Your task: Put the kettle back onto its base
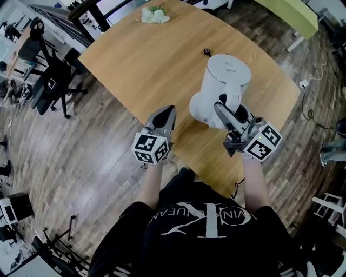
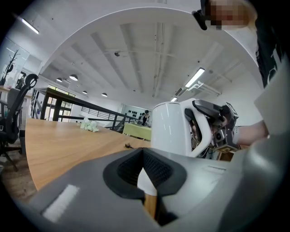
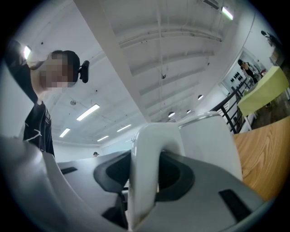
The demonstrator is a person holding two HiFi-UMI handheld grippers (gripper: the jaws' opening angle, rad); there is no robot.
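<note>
The right gripper (image 1: 230,112) had its jaws clamped on the white handle (image 3: 145,172) of the kettle (image 1: 224,81), one pad on each side of the loop. That hold probably served to carry the weight from the handle and keep the body upright. In the head view the kettle stood over the near right part of the desk (image 1: 146,65), at about 1 o'clock from the person. Whether it rested on the wood, on its base or hung just above could not be told, because no separate base showed under its round foot.

The left gripper (image 1: 166,114) sat at 9 o'clock of the kettle, apart from it, with its jaws closed together on nothing. It seemed to be kept alongside as a spare, perhaps to steady things if needed.

A small dark object (image 1: 207,52) lay on the desk at 11 o'clock of the kettle, and white flowers (image 1: 155,15) lay well beyond at the far edge, both clear of the work.
</note>
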